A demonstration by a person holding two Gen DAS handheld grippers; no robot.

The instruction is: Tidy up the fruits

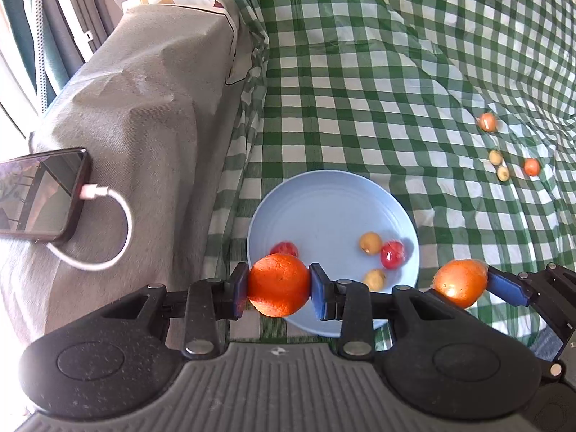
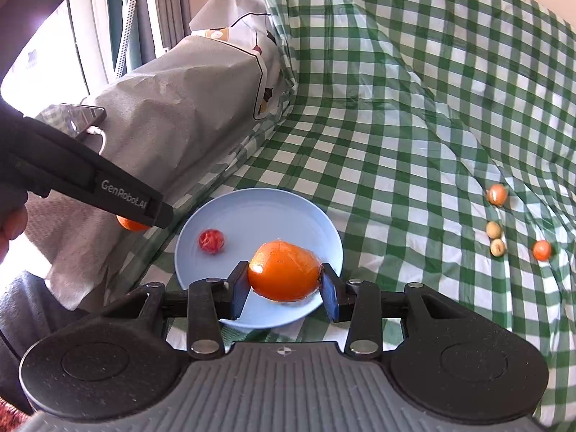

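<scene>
Left fingers [image 1: 279, 285] pinching one orange [image 1: 279, 284] over blue plate [image 1: 324, 194] rim, carrying it in | plate holding two red, three yellow small fruits | right fingers [image 2: 284, 284] clamping one wrapped orange [image 2: 284, 275] over plate | green checked cloth [image 1: 360, 72] keeping five small fruits [image 1: 496, 157] awaiting sorting.

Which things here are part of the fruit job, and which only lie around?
Part of the job:
- blue plate
- orange in left gripper
- orange in right gripper
- small fruits on the plate
- small fruits on the checked cloth

Only lying around:
- phone
- white cable
- grey cover
</scene>
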